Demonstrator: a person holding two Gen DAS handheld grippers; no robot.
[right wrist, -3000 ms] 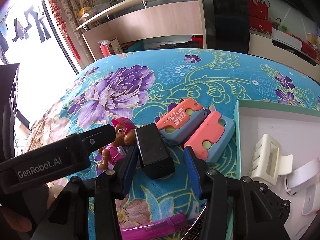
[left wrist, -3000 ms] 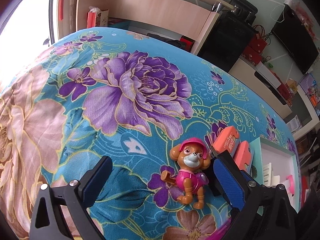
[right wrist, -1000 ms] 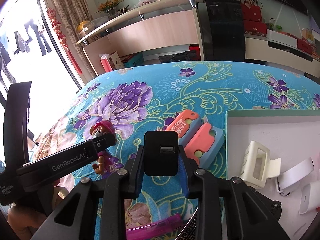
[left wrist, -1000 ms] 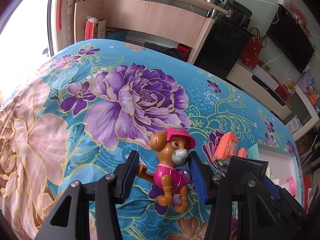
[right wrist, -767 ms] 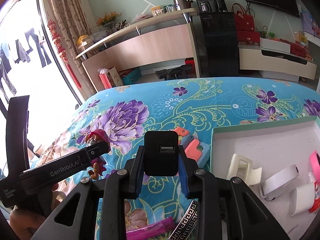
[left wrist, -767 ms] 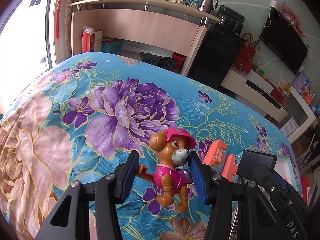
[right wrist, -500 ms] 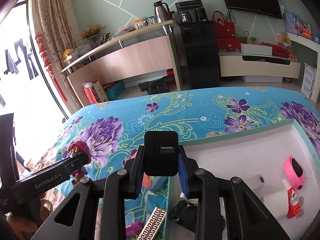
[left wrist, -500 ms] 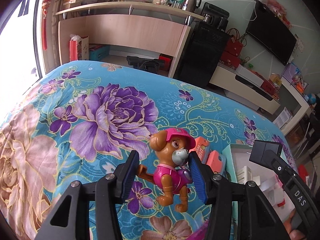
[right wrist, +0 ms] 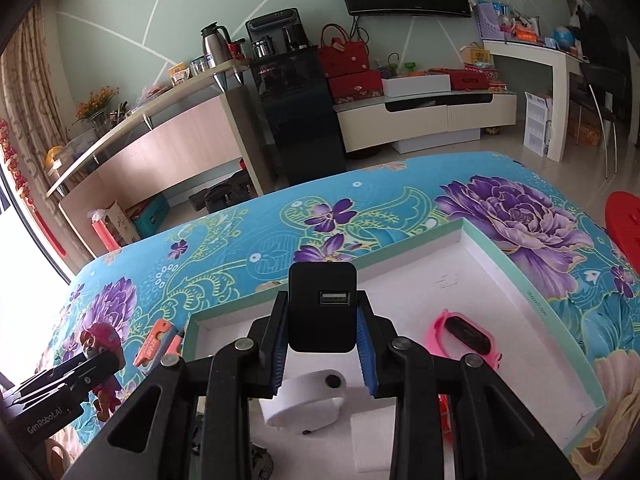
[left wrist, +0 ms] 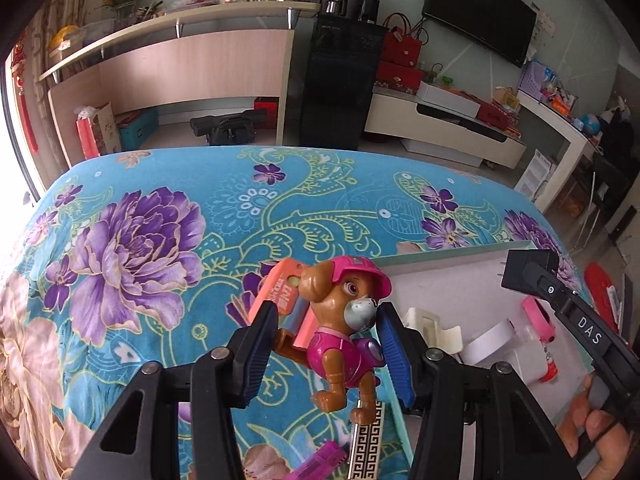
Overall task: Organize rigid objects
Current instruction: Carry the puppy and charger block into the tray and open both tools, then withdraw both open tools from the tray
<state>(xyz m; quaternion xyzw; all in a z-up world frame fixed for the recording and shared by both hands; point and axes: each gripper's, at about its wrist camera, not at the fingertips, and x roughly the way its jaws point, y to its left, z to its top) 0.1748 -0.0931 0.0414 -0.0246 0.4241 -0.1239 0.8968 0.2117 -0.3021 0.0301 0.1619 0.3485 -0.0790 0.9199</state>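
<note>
My left gripper is shut on a brown toy puppy in a pink cap and suit, held in the air near the left rim of the white box. My right gripper is shut on a black USB charger and holds it above the box interior. The puppy and left gripper also show at the left of the right wrist view. The charger shows at the right of the left wrist view.
The box holds a pink wristband, white pieces, a cream hair clip and a small tube. Two orange box cutters lie on the blue floral cloth. A purple lighter and a patterned bar lie near the front.
Both grippers have moved right, holding their objects. The charger now hangs over the box interior. The puppy has come close to the box's left rim.
</note>
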